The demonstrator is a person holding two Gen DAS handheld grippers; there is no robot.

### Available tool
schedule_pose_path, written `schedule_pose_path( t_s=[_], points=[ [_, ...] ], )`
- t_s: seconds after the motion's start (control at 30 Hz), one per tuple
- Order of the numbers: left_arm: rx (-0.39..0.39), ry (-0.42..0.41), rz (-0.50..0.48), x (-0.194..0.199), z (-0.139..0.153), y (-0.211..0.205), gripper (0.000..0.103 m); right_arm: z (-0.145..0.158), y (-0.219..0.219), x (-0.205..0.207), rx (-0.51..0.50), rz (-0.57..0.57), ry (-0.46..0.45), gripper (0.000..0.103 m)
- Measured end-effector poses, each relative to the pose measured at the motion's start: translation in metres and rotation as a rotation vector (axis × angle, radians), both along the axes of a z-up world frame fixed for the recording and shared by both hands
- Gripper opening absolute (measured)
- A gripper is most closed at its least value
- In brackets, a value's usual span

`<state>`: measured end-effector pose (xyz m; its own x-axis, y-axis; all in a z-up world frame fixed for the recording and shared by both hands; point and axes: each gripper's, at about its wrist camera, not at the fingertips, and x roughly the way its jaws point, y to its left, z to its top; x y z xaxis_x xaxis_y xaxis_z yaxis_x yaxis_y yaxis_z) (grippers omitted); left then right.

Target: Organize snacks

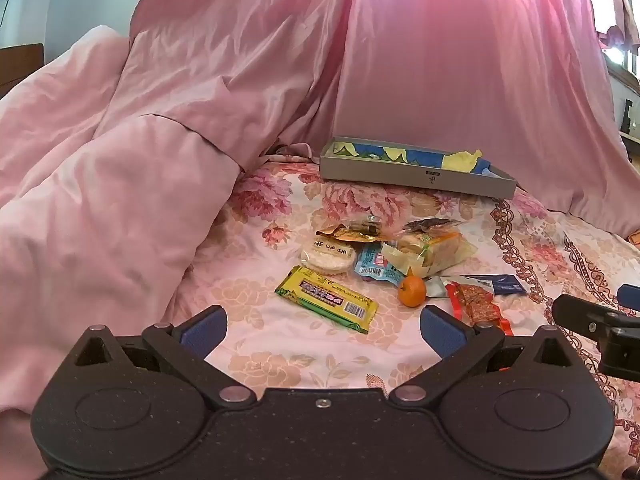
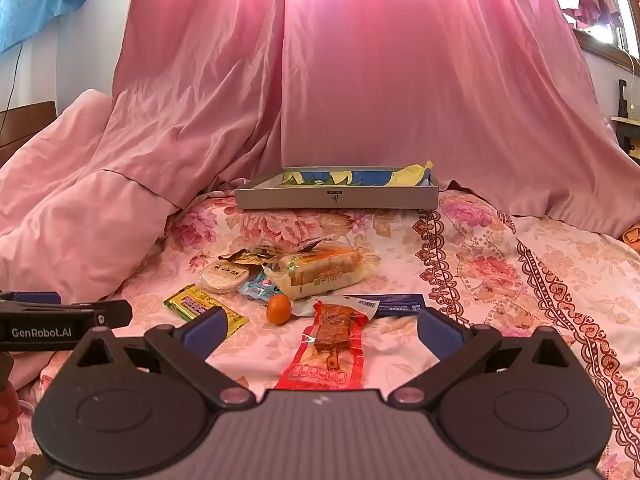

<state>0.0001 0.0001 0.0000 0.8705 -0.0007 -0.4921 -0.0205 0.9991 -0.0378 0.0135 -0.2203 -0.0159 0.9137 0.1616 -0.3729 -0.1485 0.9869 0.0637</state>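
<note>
Here, my left gripper (image 1: 323,327) wide open, empty, snack pile on floral bedsheet (image 2: 500,280) ahead, yellow-green bar (image 1: 326,298), round rice cracker (image 1: 328,258), tangerine (image 1: 411,290), bread pack (image 2: 320,268), grey tray (image 2: 336,198) beyond holding blue-yellow wrapping, my right gripper (image 2: 320,334) wide open, empty, above red jerky pack (image 2: 326,350).

A bed (image 2: 500,264) covered in a floral sheet held a shallow grey box (image 2: 336,198) at its far side, with a rumpled pink duvet (image 1: 100,200) to the left. Nearer lay 1 tangerine (image 2: 279,309), a bread pack (image 2: 320,270), a rice cracker (image 2: 224,276), a yellow-green bar (image 1: 326,298), a red snack packet (image 2: 328,348) and a dark blue sachet (image 2: 400,305).
</note>
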Motion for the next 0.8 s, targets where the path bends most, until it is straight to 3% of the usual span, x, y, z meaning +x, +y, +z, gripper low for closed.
schedule_pose_path(
  t_s=[0.8],
  points=[
    [0.002, 0.000, 0.000, -0.0001, 0.0000, -0.0001, 0.102, -0.0014, 0.0009, -0.0002, 0.001, 0.002, 0.010, 0.103]
  ],
)
